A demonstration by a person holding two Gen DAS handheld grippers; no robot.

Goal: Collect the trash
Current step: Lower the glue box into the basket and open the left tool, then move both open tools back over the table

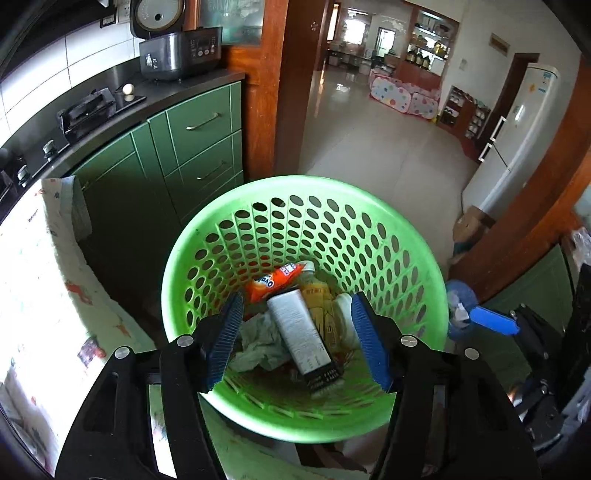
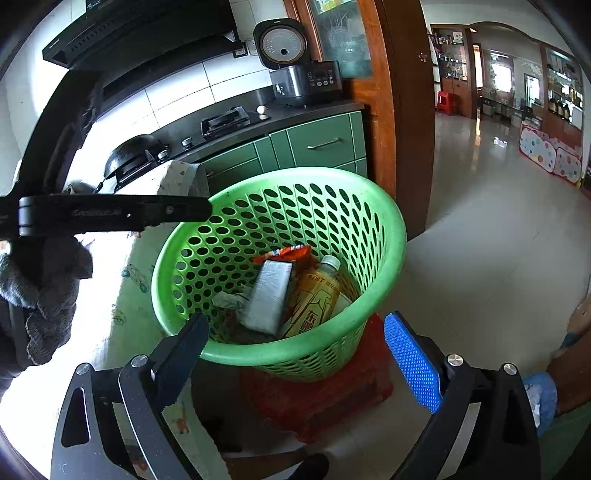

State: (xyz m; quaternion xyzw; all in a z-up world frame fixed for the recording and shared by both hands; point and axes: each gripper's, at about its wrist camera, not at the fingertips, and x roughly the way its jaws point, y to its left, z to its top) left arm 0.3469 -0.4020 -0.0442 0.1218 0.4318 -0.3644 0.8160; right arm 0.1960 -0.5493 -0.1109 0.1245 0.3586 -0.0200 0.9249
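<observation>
Trash fills the bottom of a green perforated basket [image 1: 303,206]: a white carton [image 1: 297,330] lying on top, an orange snack wrapper [image 1: 275,282], a yellow drink bottle [image 2: 316,295] with a white cap, and crumpled pale paper [image 1: 260,341]. In the right wrist view the basket stands on a red stool [image 2: 321,402], just beside a desk [image 1: 40,280] covered with a light cloth printed with small cartoon figures.

The room is a kitchen. Green cabinets [image 1: 201,147] run under a dark countertop that carries a gas hob [image 2: 223,122], a wok [image 2: 131,155] and an open rice cooker [image 1: 173,48], with a black range hood [image 2: 140,33] above. A wooden door frame [image 1: 269,92] opens onto a pale tiled floor [image 1: 373,147], with a white refrigerator [image 1: 517,136] at the right and a pink dotted play tent [image 1: 404,92] farther back.

The left hand-held gripper [image 1: 297,341] hangs over the basket mouth with its jaws spread; the carton lies below between them, apart from both blue pads, and nothing is held. The right hand-held gripper [image 2: 295,347] sits near the basket's front rim, its jaws wide apart and empty. In the right wrist view a gloved hand [image 2: 44,295] grips the left tool at the frame's left edge.
</observation>
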